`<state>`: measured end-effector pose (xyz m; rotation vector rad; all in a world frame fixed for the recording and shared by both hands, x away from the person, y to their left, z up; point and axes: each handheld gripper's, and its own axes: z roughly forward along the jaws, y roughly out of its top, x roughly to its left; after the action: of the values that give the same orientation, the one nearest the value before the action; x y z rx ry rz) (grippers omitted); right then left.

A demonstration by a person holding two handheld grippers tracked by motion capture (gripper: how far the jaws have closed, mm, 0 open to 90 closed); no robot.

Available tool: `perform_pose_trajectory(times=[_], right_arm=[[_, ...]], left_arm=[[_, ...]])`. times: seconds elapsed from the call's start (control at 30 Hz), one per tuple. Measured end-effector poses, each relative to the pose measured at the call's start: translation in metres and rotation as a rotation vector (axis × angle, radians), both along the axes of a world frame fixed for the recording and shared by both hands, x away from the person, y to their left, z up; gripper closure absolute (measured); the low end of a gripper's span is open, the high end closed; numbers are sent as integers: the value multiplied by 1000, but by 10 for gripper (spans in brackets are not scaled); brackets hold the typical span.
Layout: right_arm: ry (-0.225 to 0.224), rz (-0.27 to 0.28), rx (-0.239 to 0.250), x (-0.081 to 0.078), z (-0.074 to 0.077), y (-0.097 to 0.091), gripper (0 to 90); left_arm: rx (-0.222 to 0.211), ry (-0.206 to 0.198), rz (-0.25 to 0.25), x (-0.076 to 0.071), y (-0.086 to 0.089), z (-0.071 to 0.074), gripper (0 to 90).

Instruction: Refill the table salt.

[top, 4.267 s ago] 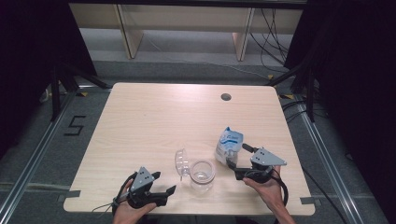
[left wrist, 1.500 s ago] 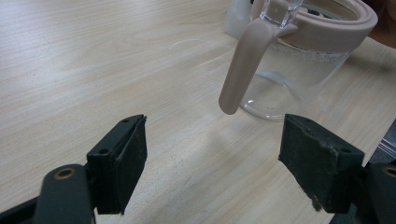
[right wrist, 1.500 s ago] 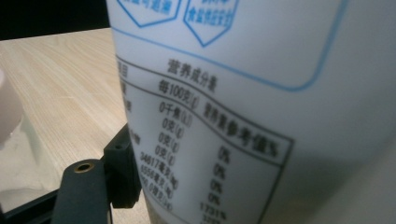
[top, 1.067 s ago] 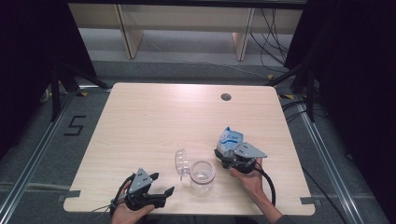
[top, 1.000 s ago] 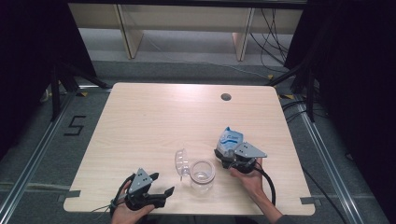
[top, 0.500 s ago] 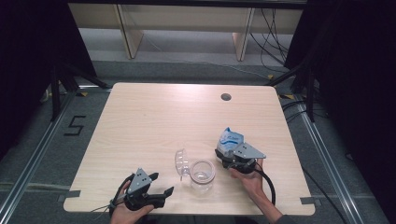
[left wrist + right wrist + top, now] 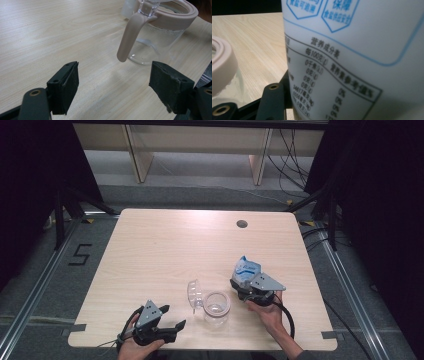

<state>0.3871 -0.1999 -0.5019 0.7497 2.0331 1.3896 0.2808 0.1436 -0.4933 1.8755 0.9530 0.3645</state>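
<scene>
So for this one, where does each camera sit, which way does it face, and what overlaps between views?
High view: fixed above the person's side, looking forward and down on the table; both hands, left gripper and right gripper enter from the bottom.
Left gripper view: rides the left gripper, looking low across the wood at the clear jar; its open black jaws show.
Right gripper view: rides the right gripper, pressed close to the white-and-blue bag; one jaw shows.
Shared: the jar and table appear in all three.

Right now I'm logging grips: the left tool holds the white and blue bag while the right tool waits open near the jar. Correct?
Sides are swapped. In the high view the right tool holds the white and blue bag; the left tool waits open near the jar.
</scene>
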Motion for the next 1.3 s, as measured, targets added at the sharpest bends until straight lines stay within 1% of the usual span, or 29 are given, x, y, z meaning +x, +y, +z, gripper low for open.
perform_pose_trajectory(times=[0.03, 0.1, 0.13, 0.17, 0.2, 0.23, 0.27, 0.3, 0.37, 0.43, 0.47, 0.5, 0.53, 0.57, 0.6, 0.67, 0.7, 0.73, 0.8, 0.83, 0.93, 0.97, 1.0, 1.03, 1.07, 1.17, 1.2, 1.27, 1.3], right_arm=[[19, 2, 6, -1, 0, 1, 448], [19, 2, 4, -1, 1, 1, 449], [9, 3, 4, -1, 2, 1, 449], [-23, 9, -4, 0, 2, 0, 449], [-30, 2, -17, 0, 3, -1, 449], [-25, 6, -7, -1, 4, 1, 449], [-40, 20, -17, -1, 5, 0, 449], [-42, 11, -20, -2, 6, 0, 449], [-48, 23, -33, -4, 8, 0, 449], [-71, 34, -67, -4, 9, 0, 449], [-85, 26, -79, -4, 9, -1, 449], [-82, 37, -67, -5, 10, -1, 449], [-103, 29, -75, -6, 10, -1, 450], [-108, 35, -99, -6, 12, -2, 450], [-105, 41, -103, -8, 13, -2, 450], [-119, 48, -99, -10, 15, -2, 450], [-140, 49, -123, -10, 16, -2, 449], [-153, 54, -131, -12, 17, -2, 450], [-174, 62, -157, -14, 20, -1, 449], [-169, 58, -169, -16, 21, -1, 450], [-202, 80, -170, -21, 26, 0, 450], [-198, 79, -178, -24, 27, 0, 450], [-216, 76, -180, -25, 28, 1, 450], [-230, 77, -207, -26, 29, 0, 450], [-227, 87, -210, -27, 30, 0, 450], [-247, 87, -229, -30, 30, 2, 450], [-244, 90, -241, -31, 30, 2, 451], [-264, 89, -256, -31, 30, 2, 451], [-262, 94, -274, -32, 31, 2, 451]], left_arm=[[0, 0, 0, 0, 0, 0, 231], [1, 0, 1, 0, 0, 0, 231], [-2, 5, 7, 0, 0, 0, 231], [-4, 9, 11, 0, 1, 0, 231], [-1, 9, 15, 0, 1, 0, 231], [5, 5, 4, 1, 3, 0, 231], [12, -1, 0, 1, 3, 1, 231], [5, 0, 3, 1, 3, 0, 231], [13, 0, -1, 1, 3, 1, 231], [5, 10, 14, 0, 2, 0, 231], [0, 8, 9, 0, 2, 0, 232], [-2, 10, 10, 0, 1, 0, 231], [-5, 10, 17, 0, 1, 0, 231], [4, 9, 9, 0, 2, 0, 231], [3, 10, 5, 1, 3, 0, 231], [5, 7, 4, 1, 3, 0, 231], [4, 6, 1, 1, 3, 0, 231], [0, 12, 14, 0, 2, 0, 230], [-8, 13, 14, 0, 1, -1, 230], [-6, 13, 14, 0, 1, -1, 230], [2, 11, 5, 0, 2, 0, 230], [1, 12, 6, 1, 2, 0, 230], [2, 12, 6, 1, 3, 0, 229], [1, 11, 6, 0, 3, 0, 229], [0, 11, 7, 0, 2, 0, 229], [3, 12, 6, 0, 2, -1, 229], [2, 12, 6, 0, 2, -1, 229], [1, 12, 7, 0, 2, -1, 228], [2, 12, 7, 0, 2, -1, 228]])
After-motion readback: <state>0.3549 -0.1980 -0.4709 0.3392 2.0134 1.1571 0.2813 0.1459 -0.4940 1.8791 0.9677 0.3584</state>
